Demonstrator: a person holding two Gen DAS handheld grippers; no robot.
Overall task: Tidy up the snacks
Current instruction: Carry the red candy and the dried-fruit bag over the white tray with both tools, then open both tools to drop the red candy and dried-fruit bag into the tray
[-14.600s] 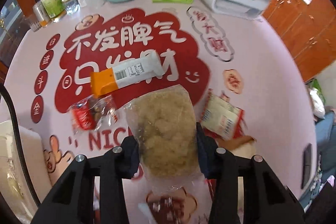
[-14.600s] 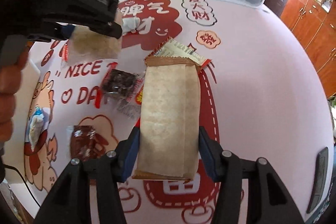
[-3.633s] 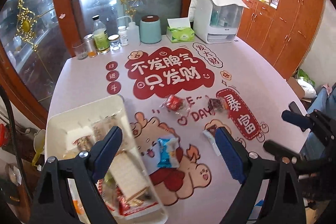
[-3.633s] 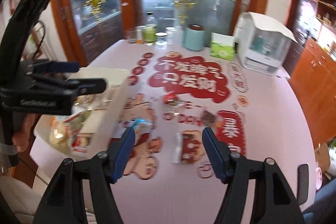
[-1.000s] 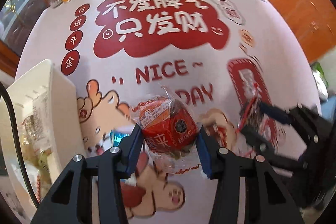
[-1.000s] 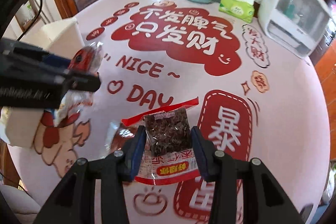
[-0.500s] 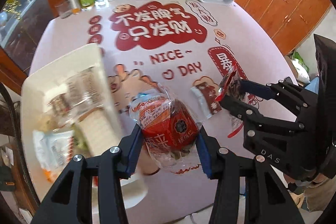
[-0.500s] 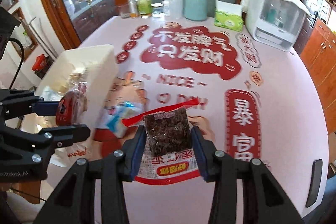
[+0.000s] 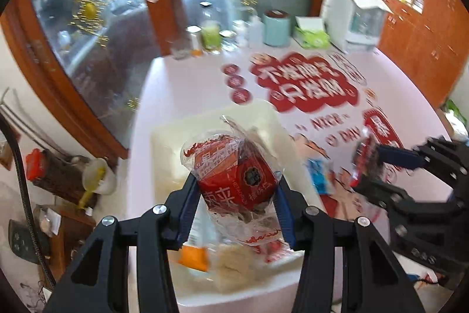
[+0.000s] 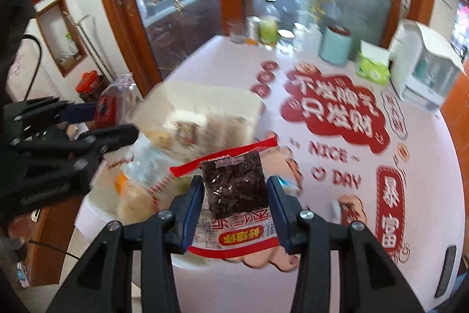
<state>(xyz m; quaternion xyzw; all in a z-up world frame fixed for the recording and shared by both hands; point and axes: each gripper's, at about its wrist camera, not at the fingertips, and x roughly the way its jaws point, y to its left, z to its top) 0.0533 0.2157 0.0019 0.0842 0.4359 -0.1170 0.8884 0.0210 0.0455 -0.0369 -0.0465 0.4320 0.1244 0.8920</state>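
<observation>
My left gripper point(image 9: 234, 195) is shut on a red round snack in a clear wrapper point(image 9: 234, 175) and hangs above the white tray point(image 9: 272, 113), which holds several snack packs. My right gripper point(image 10: 234, 201) is shut on a dark snack pack with a red edge point(image 10: 233, 187), held in the air over the tray's point(image 10: 234, 99) near right corner. In the right wrist view the left gripper point(image 10: 96, 122) shows at the left with its red snack point(image 10: 108, 104). The right gripper point(image 9: 372, 166) appears at the right of the left wrist view. A blue snack point(image 9: 319, 175) lies on the table beside the tray.
At the table's far end stand a teal canister point(image 10: 334, 46), a green tissue box point(image 10: 373, 63), a white appliance point(image 10: 425, 72), bottles and jars point(image 10: 266, 31). A small dark snack point(image 10: 348, 213) lies on the pink tablecloth. The table edge and wooden glass doors lie to the left.
Both grippers have risen and swung left with their snacks, from over the table's middle to above the tray. Neither grip has altered.
</observation>
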